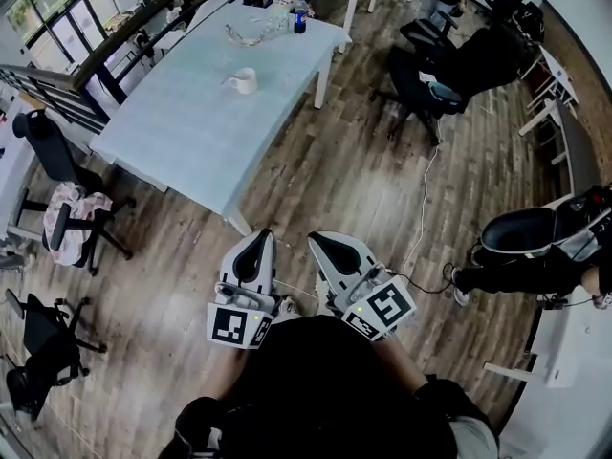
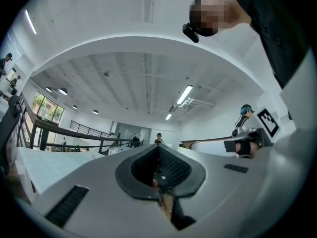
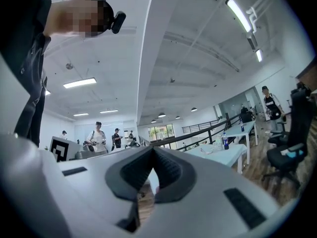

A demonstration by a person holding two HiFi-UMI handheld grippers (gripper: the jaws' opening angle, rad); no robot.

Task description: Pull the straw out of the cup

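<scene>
A white cup [image 1: 243, 81] stands on the long pale-blue table [image 1: 191, 132], far ahead of me; I cannot make out a straw in it at this distance. Both grippers are held low over the wooden floor, well short of the table and side by side. The left gripper [image 1: 256, 239] has its jaws pressed together with nothing between them, as the left gripper view [image 2: 158, 148] also shows. Beside it, the right gripper [image 1: 321, 238] looks the same, its jaws meeting empty in the right gripper view [image 3: 152, 151].
A blue-capped bottle [image 1: 300, 14] and a clear plastic item [image 1: 251, 34] lie at the table's far end. Black office chairs stand at the left [image 1: 57, 161] and back right [image 1: 430, 84]. A cable [image 1: 421, 208] runs across the floor. A seated person [image 1: 535, 251] is at the right.
</scene>
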